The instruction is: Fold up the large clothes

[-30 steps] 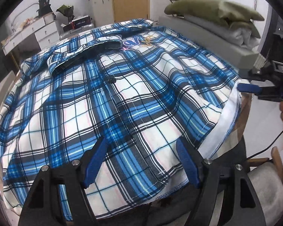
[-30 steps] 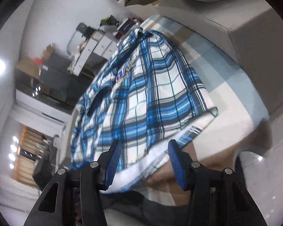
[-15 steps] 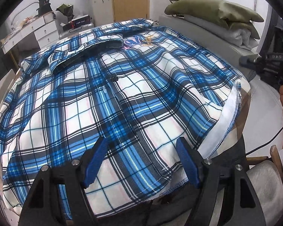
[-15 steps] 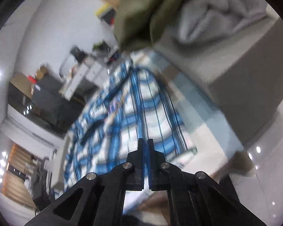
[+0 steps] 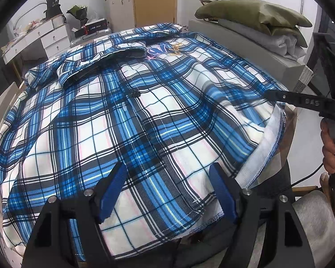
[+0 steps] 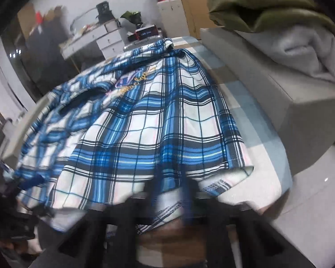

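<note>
A large blue, white and black plaid shirt [image 5: 145, 116] lies spread flat over a table, collar at the far side, hem toward me. My left gripper [image 5: 167, 192] is open, its blue pads just above the near hem. My right gripper [image 5: 272, 95] shows in the left wrist view at the shirt's right edge, held by a hand. In the right wrist view the shirt [image 6: 149, 134] fills the middle and my right gripper [image 6: 169, 192] is motion-blurred at the hem's white underside; its jaws stand somewhat apart, and any grip on cloth is unclear.
A grey bench [image 5: 245, 38] with olive pillows [image 5: 252, 13] and a folded grey blanket stands at the right. A white drawer unit [image 5: 53, 42] and a cream suitcase [image 5: 120, 11] stand at the back. The wooden table edge [image 5: 290, 125] shows at right.
My right gripper swung from pointing up toward the pillows back down to the shirt's right hem, and its jaws went from shut to apart. The left gripper stayed in place.
</note>
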### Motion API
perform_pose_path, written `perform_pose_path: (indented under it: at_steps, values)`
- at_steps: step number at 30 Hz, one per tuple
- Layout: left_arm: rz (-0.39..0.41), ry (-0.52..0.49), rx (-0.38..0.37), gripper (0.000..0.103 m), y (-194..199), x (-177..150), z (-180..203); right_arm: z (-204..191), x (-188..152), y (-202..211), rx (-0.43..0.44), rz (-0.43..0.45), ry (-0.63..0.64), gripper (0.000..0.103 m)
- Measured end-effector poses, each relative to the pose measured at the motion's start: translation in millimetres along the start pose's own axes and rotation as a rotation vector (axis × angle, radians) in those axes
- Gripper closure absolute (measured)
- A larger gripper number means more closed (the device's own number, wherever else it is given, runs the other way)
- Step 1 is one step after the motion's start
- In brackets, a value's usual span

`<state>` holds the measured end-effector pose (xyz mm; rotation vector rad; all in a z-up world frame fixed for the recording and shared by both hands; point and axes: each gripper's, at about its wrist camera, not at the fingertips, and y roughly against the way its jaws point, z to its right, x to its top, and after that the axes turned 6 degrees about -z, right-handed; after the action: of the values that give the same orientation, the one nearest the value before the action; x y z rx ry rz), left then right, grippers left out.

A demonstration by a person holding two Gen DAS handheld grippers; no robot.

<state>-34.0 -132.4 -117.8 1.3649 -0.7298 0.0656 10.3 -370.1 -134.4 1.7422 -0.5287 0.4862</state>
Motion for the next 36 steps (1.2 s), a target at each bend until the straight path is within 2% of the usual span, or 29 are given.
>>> perform_pose_path:
  at_steps: [6,7,9,11,13,14,15,16,19,23,26,27,28,29,31,34,36]
  values:
    - [0.001,-0.001,-0.001,0.030,0,1,0,17,4,23,0.029,0.090,-0.042,0.101]
    - [0.001,-0.001,-0.001,0.030,0,1,0,20,6,25,0.023,0.095,-0.048,0.101]
    - [0.001,-0.002,-0.002,0.030,0,0,0,21,8,16,0.030,0.049,-0.050,0.101]
    - [0.000,-0.002,-0.002,0.030,0,0,0,25,7,5,0.015,-0.020,-0.052,0.096]
    - [0.000,-0.001,-0.001,0.030,0,0,0,29,5,9,0.018,-0.027,-0.056,0.089]
    - [0.000,0.000,-0.002,0.030,0,0,-1,34,6,17,0.038,0.000,-0.069,0.083]
    - [0.000,0.001,-0.002,0.030,0,0,-2,37,6,24,0.048,0.027,-0.076,0.069]
    - [0.001,0.001,-0.002,0.030,0,0,-1,43,7,33,0.042,0.065,-0.086,0.061]
    - [0.004,0.002,-0.001,0.030,-1,1,-1,62,10,40,-0.007,0.092,-0.141,0.059]
    - [0.002,0.000,-0.001,0.030,0,0,-1,72,8,21,-0.023,0.033,-0.164,0.059]
    - [0.003,0.000,-0.002,0.030,-1,0,-1,63,8,12,-0.030,0.027,-0.123,0.067]
    - [0.003,0.000,-0.002,0.030,-1,0,0,59,8,11,-0.045,0.030,-0.100,0.079]
    - [0.004,-0.001,-0.002,0.030,-1,-1,-1,55,9,9,-0.062,0.032,-0.070,0.101]
    - [0.004,-0.001,-0.003,0.029,0,0,-1,52,10,7,-0.061,0.028,-0.048,0.101]
    - [0.005,-0.001,-0.003,0.029,-1,0,-1,57,13,18,0.017,0.077,-0.055,0.102]
    - [0.006,0.000,-0.004,0.028,0,0,-1,84,18,35,0.035,0.149,-0.186,0.102]
    - [0.010,-0.005,-0.009,0.028,-1,0,0,97,19,28,0.044,0.117,-0.235,0.102]
